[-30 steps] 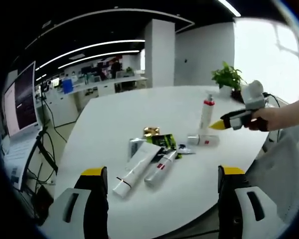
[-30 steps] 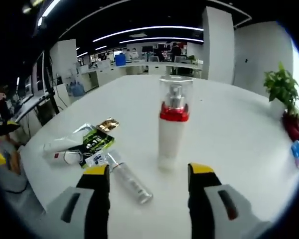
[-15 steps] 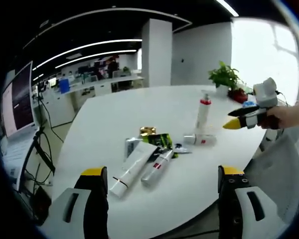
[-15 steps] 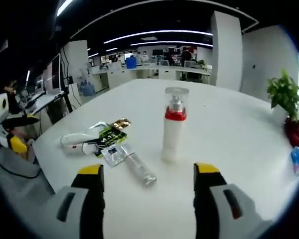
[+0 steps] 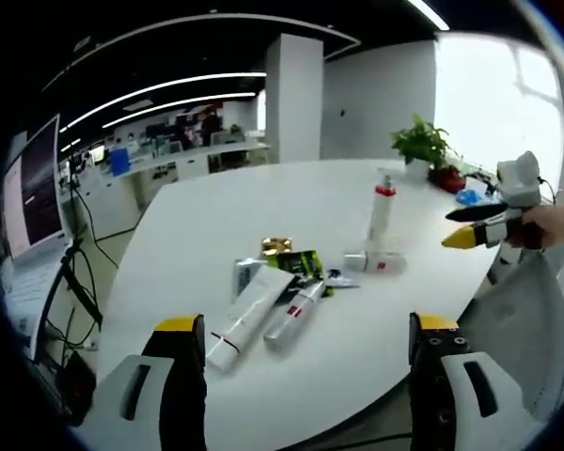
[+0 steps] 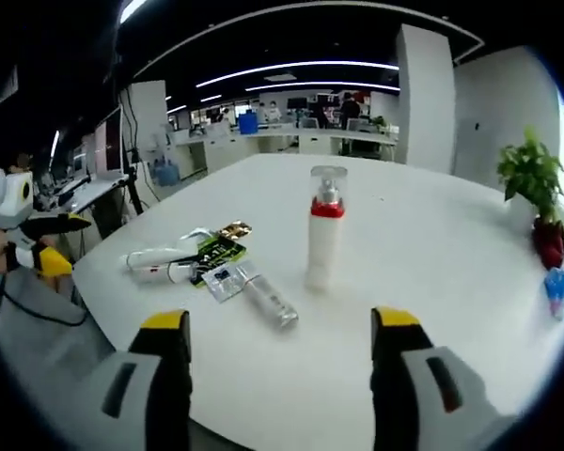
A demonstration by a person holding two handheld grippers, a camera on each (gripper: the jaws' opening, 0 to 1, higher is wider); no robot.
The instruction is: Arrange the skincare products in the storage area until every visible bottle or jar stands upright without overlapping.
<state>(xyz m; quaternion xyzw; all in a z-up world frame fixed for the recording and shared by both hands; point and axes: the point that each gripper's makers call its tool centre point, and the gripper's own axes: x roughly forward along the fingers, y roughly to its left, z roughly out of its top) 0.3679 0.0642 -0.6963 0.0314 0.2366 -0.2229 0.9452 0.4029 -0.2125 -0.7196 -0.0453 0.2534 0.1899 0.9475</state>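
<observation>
A white pump bottle (image 5: 380, 214) with a red collar and clear cap stands upright on the round white table (image 5: 263, 197). A clear bottle (image 5: 374, 262) lies on its side beside it. Two white tubes (image 5: 246, 317) lie flat near a green-black sachet (image 5: 305, 264) and a gold packet (image 5: 276, 246). My left gripper (image 5: 306, 324) is open and empty, short of the table's near edge. My right gripper (image 5: 448, 229) hangs open off the table's right side. In the right gripper view, the right gripper (image 6: 280, 319) stands open before the lying bottle (image 6: 268, 303) and upright bottle (image 6: 324, 228); the left gripper (image 6: 68, 244) is at far left.
A potted plant (image 6: 536, 188) and a small blue item (image 6: 556, 291) sit at the table's far side. A monitor (image 5: 33, 193) and cables stand left of the table. Office desks fill the background. A small clear sachet (image 6: 224, 280) lies by the tubes (image 6: 155, 261).
Both cameras have pulled back from the table. My right gripper has drawn away from the upright pump bottle. The products lie as before.
</observation>
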